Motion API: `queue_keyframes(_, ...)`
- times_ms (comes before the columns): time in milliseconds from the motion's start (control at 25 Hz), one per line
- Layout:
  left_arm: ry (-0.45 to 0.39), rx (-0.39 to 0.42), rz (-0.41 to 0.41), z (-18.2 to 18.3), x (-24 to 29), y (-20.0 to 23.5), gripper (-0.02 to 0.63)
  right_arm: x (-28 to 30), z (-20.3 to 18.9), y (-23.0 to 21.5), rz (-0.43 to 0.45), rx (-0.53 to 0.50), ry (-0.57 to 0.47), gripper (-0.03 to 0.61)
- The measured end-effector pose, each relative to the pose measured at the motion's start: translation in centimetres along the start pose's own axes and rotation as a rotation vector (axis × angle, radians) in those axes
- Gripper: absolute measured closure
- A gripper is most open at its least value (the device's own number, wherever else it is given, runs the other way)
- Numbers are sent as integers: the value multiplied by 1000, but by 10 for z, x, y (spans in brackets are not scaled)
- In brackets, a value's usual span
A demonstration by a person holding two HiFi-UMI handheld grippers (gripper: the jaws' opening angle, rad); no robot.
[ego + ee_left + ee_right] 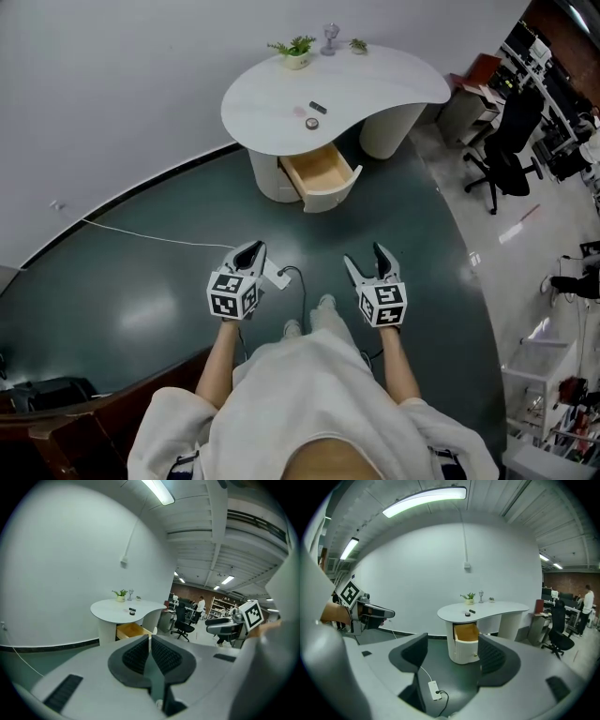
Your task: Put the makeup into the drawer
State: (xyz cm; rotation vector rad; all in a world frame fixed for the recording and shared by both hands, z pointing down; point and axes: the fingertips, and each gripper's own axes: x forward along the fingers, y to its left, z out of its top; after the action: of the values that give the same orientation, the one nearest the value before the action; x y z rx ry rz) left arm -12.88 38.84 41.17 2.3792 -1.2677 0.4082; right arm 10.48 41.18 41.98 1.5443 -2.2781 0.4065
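A white curved table (375, 89) stands far ahead against the wall, its wooden drawer (321, 173) pulled open and empty. On the tabletop lie a small black makeup stick (318, 107) and a round compact (311, 123). Both grippers hang at waist height, well short of the table. My left gripper (251, 251) is shut with nothing in it, its pads (140, 653) pressed together. My right gripper (370, 262) is open and empty; between its jaws the drawer (466, 633) and the compact (467, 614) show in the distance.
A potted plant (295, 52) and a small glass ornament (329, 37) sit at the table's back edge. A white power strip (434, 689) with cable lies on the dark floor by my feet. A black office chair (506, 150) and desks stand to the right.
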Motion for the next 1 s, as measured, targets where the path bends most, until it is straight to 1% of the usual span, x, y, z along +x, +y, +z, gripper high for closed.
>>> queue_keyframes(160,11,-10,21,2,18,12,591,22,1,-12,16,3,10,262)
queue_keyframes(320,11,-26,59,14,44,30,591,56,13,-34,40,-1,2,261)
queue_keyframes(480,6,-44,101,38,80,44,591,96,35,-66,68,-10,-8,261)
queue_keyframes(680,2,-45,137,76,128,47,591,136,64,-108,107,-25,-12,262)
queue_keyframes(840,10,-27,157,100,162,42,591,158,77,-147,131,-28,-11,262)
queue_keyframes(1000,12,-28,206,115,181,48,591,180,87,-177,155,-31,-9,264)
